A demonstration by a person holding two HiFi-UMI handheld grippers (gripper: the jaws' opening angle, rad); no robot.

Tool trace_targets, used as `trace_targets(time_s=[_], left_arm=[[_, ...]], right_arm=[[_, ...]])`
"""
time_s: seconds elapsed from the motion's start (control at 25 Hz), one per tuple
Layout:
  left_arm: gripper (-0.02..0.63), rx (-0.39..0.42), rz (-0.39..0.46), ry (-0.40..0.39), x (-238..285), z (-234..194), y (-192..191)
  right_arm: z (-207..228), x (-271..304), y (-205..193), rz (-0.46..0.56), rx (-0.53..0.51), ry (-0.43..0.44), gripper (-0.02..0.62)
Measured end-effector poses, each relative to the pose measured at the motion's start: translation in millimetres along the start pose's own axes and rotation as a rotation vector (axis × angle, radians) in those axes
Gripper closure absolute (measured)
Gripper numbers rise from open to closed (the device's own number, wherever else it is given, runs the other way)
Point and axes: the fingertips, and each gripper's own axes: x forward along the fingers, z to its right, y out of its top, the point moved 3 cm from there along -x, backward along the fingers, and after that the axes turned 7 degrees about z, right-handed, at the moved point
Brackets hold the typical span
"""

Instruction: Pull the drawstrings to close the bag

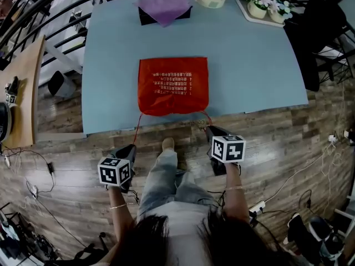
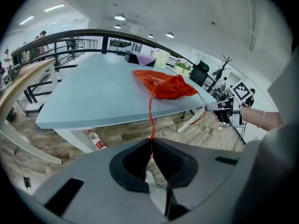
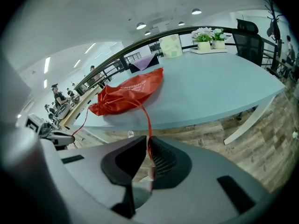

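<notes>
The left gripper (image 2: 150, 142) is clenched on the left drawstring (image 2: 151, 113), the right gripper (image 3: 145, 143) on the right drawstring (image 3: 147, 120), both off the blue table (image 1: 260, 65)'s near edge. Pulling outward and level should cinch evenly. The red bag (image 1: 173, 86) lies near that edge and could slide off. Open floor flanks both grippers; a purple cloth (image 1: 165, 7) lies well beyond.

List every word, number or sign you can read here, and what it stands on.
Red bag: several lines of white print, too small and blurred to read.
Marker cubes: black-and-white square patterns, no words.
Bottle under the table: label too small to read.
Nothing can be quoted.
</notes>
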Motion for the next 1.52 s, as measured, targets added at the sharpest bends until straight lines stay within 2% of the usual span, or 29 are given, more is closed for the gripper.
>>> trace_targets(time_s=[0.28,0.44,0.76,1.12,1.52], left_arm=[[0.582,-0.002,-0.005,-0.007,-5,8,-10],[0.545,-0.002,-0.004,0.001,-10,9,-16],[0.515,0.005,0.02,0.015,-25,16,-25],[0.517,0.041,0.105,0.062,-45,28,-24],[0.54,0.085,0.208,0.076,-68,58,-23]], right_arm=[[-8,-5,-6,-0.007,-0.027,0.009,0.565],[-12,-10,-9,0.001,-0.032,0.023,0.524],[-17,-27,-19,0.028,-0.045,0.027,0.522],[-27,-48,-21,0.095,-0.085,0.023,0.523],[-39,-81,-22,0.185,-0.152,0.033,0.538]])
